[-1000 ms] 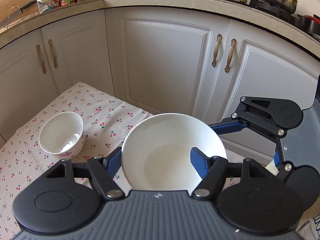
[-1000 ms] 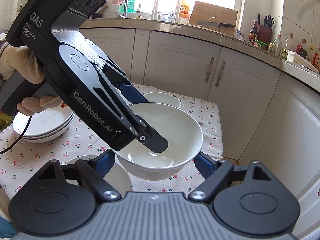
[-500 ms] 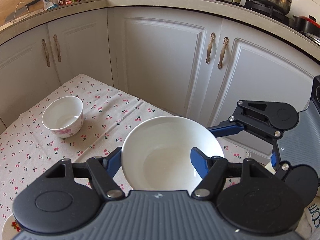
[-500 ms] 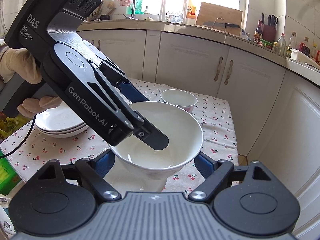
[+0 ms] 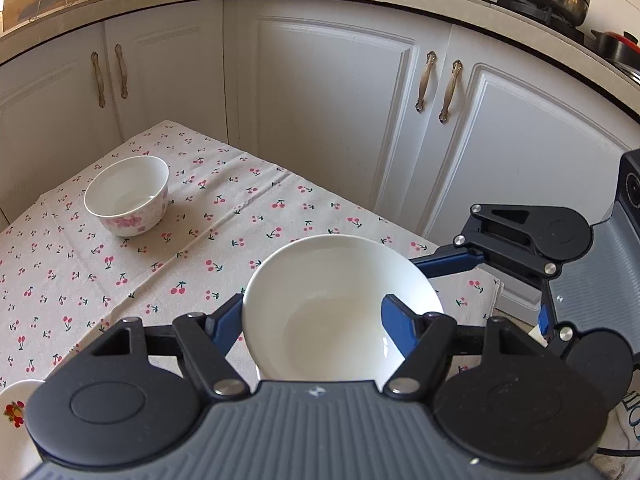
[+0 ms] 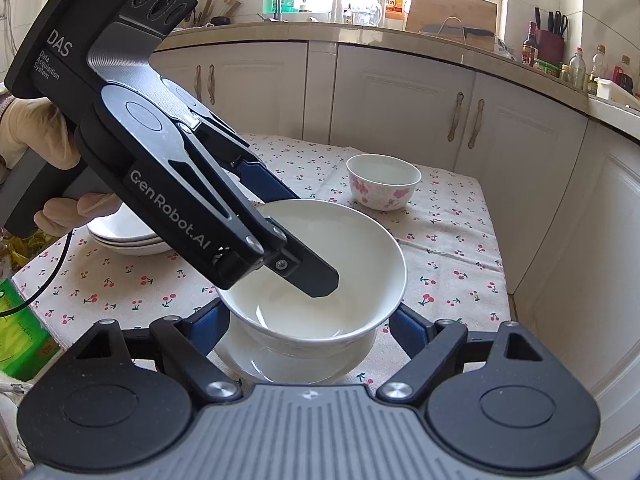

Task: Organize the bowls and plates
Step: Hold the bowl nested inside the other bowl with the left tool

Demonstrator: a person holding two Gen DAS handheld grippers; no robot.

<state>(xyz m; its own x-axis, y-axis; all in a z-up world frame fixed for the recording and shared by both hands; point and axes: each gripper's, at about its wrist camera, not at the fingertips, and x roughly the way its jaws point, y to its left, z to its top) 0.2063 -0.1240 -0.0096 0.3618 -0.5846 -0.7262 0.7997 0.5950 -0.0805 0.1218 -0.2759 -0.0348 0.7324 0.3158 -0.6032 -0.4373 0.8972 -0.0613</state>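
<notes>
Left tool (image 6: 280, 240) clamps the plain white bowl's (image 6: 320, 280) rim above a plate (image 6: 288, 364); right tool (image 6: 310, 326) stands apart beneath it.

I see a small table under a cherry-print cloth (image 6: 452, 240), set close to the white cabinets. On the cloth, toward the far end, stands a small bowl (image 6: 383, 181) with pink flowers on its side, upright and alone. At the left in the right wrist view sits a stack of white plates (image 6: 124, 236), partly hidden. Near the front edge lies another white dish (image 6: 296, 364), resting on the cloth, with a larger bowl over it; I cannot tell whether they touch. In the left wrist view a fruit-patterned plate (image 5: 14, 412) shows at the near left corner.
</notes>
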